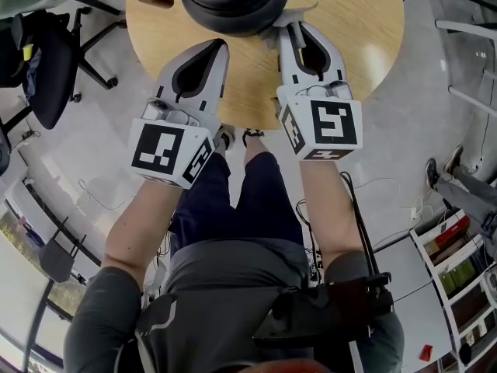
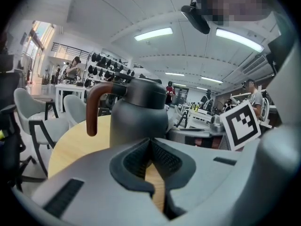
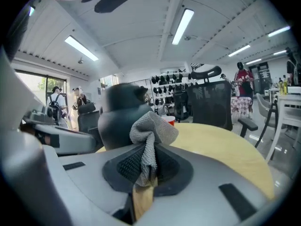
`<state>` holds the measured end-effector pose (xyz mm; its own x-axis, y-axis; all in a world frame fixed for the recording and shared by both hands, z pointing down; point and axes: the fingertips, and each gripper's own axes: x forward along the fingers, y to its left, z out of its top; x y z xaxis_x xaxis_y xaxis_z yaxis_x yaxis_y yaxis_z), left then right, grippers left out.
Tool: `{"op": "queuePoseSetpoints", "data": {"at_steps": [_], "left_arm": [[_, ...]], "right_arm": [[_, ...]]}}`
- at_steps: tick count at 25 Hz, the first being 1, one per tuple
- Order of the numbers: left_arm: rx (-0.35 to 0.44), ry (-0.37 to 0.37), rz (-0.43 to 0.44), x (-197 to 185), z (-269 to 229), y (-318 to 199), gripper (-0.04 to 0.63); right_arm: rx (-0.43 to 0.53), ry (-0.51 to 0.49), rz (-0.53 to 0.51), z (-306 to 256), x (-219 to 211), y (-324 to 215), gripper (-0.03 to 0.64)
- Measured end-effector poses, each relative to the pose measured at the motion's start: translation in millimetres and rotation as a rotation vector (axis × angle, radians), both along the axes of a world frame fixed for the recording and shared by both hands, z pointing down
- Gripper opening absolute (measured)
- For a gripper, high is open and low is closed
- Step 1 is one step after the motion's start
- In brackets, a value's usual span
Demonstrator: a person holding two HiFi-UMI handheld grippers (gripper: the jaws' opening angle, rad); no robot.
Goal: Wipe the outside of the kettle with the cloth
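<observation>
**Kettle just ahead of both tongs**

The kettle (image 1: 233, 2) stands on the round wooden table (image 1: 365, 29), just beyond the tips of your tongs. Your right tongs (image 3: 149, 159) pinch the grey cloth (image 3: 150, 131), bunched close beside the kettle. Your left tongs (image 2: 149, 145) are pressed together on nothing and point at the kettle.

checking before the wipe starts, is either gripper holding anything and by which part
The right gripper pinches the grey cloth by a bunched fold, the rest puffing out above the jaws. The left gripper is shut on nothing.
</observation>
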<state>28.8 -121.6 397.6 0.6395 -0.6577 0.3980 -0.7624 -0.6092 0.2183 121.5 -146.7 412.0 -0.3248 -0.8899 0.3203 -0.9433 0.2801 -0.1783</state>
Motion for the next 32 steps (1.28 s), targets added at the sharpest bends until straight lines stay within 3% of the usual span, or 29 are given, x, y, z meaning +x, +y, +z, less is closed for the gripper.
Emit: {"op": "queuePoseSetpoints", "data": {"at_steps": [5,10,22,32], "left_arm": [[0.016,0.022,0.011,6,-19,3,0.009],[0.017,0.045,-0.002,0,-19,-1,0.009],[0.005,0.075,-0.011,-12,4,-10,0.009],[0.001,0.076,-0.004,-21,8,-6,0.009]], "right_arm": [[0.132,-0.002,-0.014,-67,4,-11,0.052],[0.168,0.019,-0.004,-71,5,-19,0.052],[-0.029,0.059,0.059,33,7,-25,0.051],[-0.143,0.006,0.032,63,7,-22,0.051]]}}
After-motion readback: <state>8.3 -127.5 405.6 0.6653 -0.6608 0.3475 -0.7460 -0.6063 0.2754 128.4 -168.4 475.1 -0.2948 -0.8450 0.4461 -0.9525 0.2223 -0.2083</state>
